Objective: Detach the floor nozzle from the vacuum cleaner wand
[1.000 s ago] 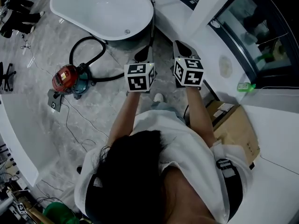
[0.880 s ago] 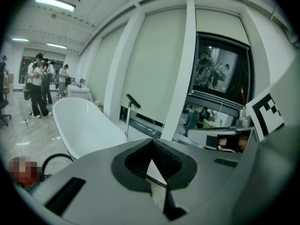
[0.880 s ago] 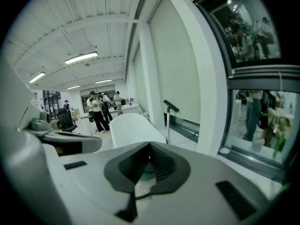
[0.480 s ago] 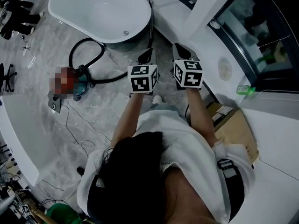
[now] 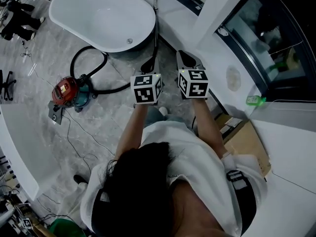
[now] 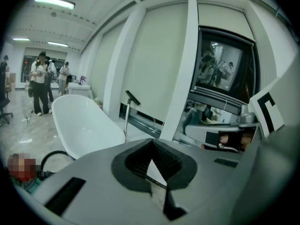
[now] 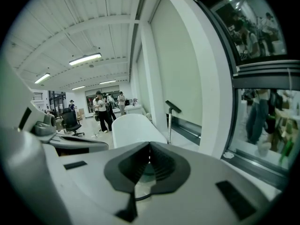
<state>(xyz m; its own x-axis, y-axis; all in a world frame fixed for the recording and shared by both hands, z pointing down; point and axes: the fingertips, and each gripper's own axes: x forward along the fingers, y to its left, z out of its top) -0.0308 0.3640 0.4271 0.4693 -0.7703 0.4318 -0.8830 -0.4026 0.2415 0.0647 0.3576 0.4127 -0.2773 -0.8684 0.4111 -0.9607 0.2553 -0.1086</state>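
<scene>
The silver vacuum wand (image 5: 155,19) stands upright beside the bathtub, its black handle at the top (image 6: 132,98). Its lower end with the floor nozzle is hidden behind my left gripper (image 5: 149,63). A black hose (image 5: 84,58) loops from it across the floor to the red canister (image 5: 65,92). My left gripper (image 6: 151,146) is shut and empty, pointing toward the wand (image 6: 126,118). Beside it, my right gripper (image 5: 186,58) is also shut with nothing in it (image 7: 149,149), and the wand (image 7: 169,125) shows a short way ahead of it.
A white bathtub (image 5: 98,16) fills the floor ahead on the left. At the right runs a white ledge with a window above and a green bottle (image 5: 253,100) on it. A cardboard box (image 5: 247,142) sits at the right. Several people (image 6: 41,81) stand far back.
Both grippers, still shut and side by side, have drifted a little toward the wand and bathtub. Nothing was taken hold of.
</scene>
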